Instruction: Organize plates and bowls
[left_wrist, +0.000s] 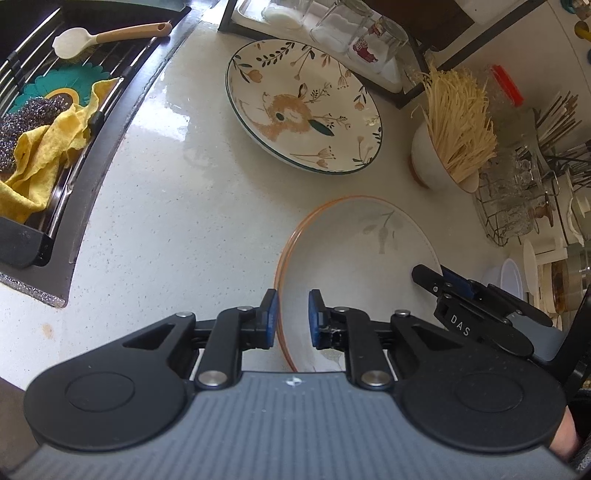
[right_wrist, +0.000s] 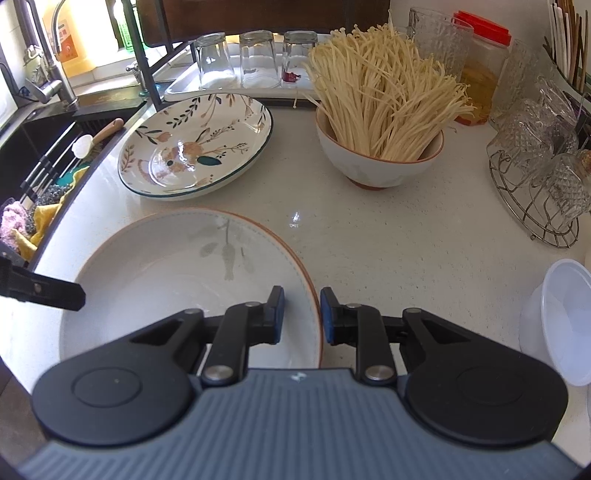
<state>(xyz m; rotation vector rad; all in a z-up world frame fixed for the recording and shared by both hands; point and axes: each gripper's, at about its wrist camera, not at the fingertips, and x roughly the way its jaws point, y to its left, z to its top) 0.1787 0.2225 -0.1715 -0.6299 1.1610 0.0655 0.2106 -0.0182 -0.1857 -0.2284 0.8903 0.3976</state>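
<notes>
A white plate with an orange rim (left_wrist: 354, 258) (right_wrist: 177, 269) lies on the pale counter. My left gripper (left_wrist: 292, 317) is open, its jaws straddling the plate's left rim without pinching it. My right gripper (right_wrist: 302, 314) is open, its jaws straddling the plate's right rim; it also shows in the left wrist view (left_wrist: 443, 280). A floral rabbit plate (left_wrist: 301, 105) (right_wrist: 195, 144) lies farther back. A white bowl of enoki mushrooms (left_wrist: 447, 162) (right_wrist: 380, 155) stands to the right of it.
A sink (left_wrist: 55, 110) with a rack, yellow cloth, scourers and a white spoon is at the left. Upturned glasses on a tray (right_wrist: 251, 62) stand at the back. A wire basket of glassware (right_wrist: 543, 177) and a plastic bowl (right_wrist: 561, 321) are at the right.
</notes>
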